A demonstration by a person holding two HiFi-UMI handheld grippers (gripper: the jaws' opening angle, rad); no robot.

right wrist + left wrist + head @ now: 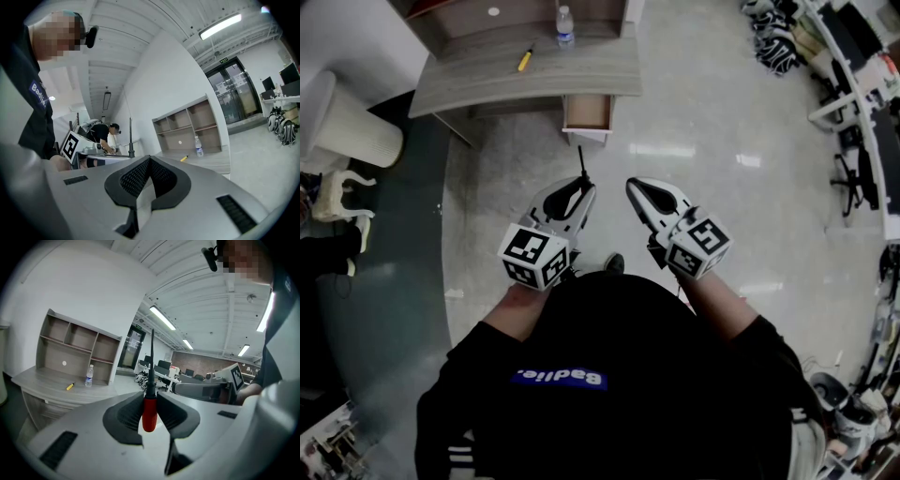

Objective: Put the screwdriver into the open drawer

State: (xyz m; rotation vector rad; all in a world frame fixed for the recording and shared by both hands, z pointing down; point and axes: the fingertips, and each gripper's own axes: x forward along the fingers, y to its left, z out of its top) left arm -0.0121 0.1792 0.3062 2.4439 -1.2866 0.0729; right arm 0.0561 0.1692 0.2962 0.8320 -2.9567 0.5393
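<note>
My left gripper is shut on a screwdriver by its red handle. The thin black shaft sticks out past the jaws towards the desk. A grey desk stands ahead across the floor, and its open drawer juts from the front edge, apart from both grippers. Beside the left one, my right gripper has its jaws shut with nothing between them. The screwdriver's shaft also shows in the right gripper view, at the left.
On the desk lie a small yellow tool and a water bottle, in front of a shelf unit. A pale bin stands left of the desk. Office chairs and desks line the right side.
</note>
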